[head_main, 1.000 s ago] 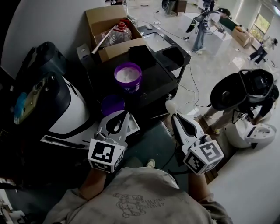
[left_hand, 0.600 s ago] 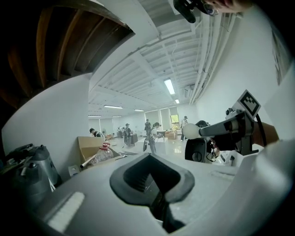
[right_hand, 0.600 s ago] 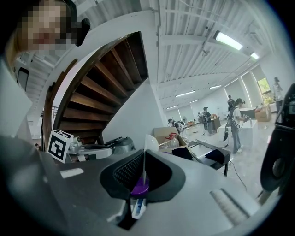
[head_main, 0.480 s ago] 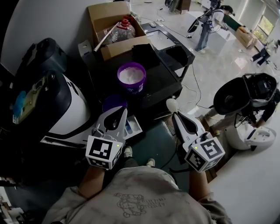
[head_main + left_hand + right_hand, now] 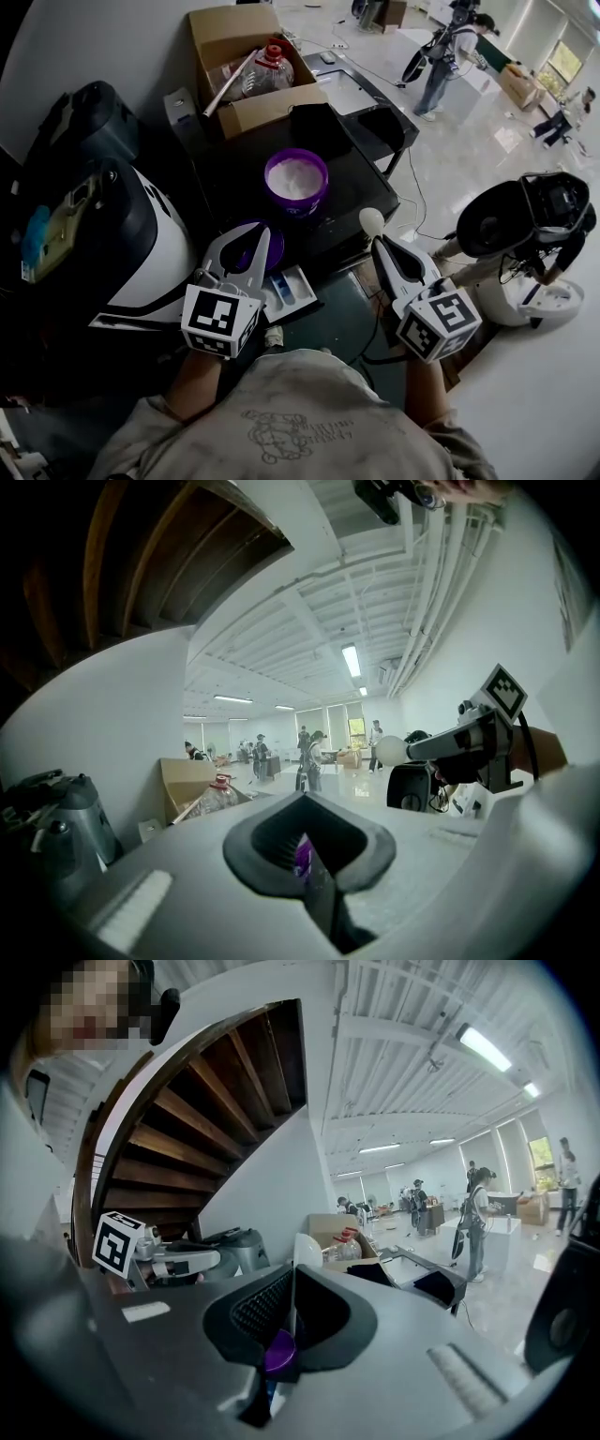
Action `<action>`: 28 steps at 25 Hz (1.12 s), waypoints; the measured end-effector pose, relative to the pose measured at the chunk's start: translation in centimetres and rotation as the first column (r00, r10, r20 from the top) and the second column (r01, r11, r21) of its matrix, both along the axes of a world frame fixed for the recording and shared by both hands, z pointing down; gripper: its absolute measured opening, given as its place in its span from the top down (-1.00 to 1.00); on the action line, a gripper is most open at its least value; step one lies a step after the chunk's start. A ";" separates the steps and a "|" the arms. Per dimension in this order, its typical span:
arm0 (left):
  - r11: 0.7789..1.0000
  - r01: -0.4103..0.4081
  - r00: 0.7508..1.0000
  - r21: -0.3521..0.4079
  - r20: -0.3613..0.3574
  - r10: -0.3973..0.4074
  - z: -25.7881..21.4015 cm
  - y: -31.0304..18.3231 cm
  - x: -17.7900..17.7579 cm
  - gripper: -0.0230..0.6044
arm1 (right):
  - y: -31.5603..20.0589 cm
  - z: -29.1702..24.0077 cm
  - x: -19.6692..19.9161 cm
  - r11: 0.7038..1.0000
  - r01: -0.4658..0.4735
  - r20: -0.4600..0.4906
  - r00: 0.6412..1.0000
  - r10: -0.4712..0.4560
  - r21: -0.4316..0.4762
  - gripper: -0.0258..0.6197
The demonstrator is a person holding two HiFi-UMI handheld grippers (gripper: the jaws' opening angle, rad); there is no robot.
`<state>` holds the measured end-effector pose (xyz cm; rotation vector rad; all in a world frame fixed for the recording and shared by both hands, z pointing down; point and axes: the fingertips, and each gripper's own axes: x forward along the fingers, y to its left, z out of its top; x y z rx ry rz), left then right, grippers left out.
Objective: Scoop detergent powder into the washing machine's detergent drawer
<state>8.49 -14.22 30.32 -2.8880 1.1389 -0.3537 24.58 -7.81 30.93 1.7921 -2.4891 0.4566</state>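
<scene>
Standing on a black cart beside the washing machine, in a wide hall with a glossy pale floor, one purple tub holds white detergent powder. One purple lid lies nearer. One cardboard box behind holds one bottle. One detergent drawer juts open below the cart's edge. The left gripper hovers over the lid, jaws together and empty. The right gripper pinches one white spoon right of the tub.
</scene>
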 end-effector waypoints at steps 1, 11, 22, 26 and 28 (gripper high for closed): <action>1.000 -0.002 1.000 0.001 -0.005 0.002 -0.2 -0.6 -0.4 0.92 | -0.6 -0.1 -0.5 1.000 0.000 -0.004 1.000 0.000 -0.002 0.81; 0.999 -0.042 0.999 -0.016 -0.031 0.042 0.6 -5.7 -5.2 0.92 | -5.6 0.8 -6.3 0.999 -0.010 -0.046 0.999 0.007 -0.053 0.81; 0.991 -0.124 0.992 -0.050 -0.042 0.122 2.7 -10.2 -8.4 0.92 | -11.6 3.9 -8.7 0.974 -0.071 -0.276 0.961 0.009 -0.216 0.81; 0.989 -0.136 0.990 -0.060 -0.041 0.134 3.5 -11.8 -8.7 0.92 | -14.5 5.7 -9.1 0.944 -0.062 -0.300 0.953 -0.040 -0.323 0.81; 0.988 -0.140 0.990 -0.063 -0.015 0.139 3.8 -12.6 -8.6 0.92 | -16.2 6.6 -8.8 0.930 -0.080 -0.323 0.945 -0.044 -0.360 0.81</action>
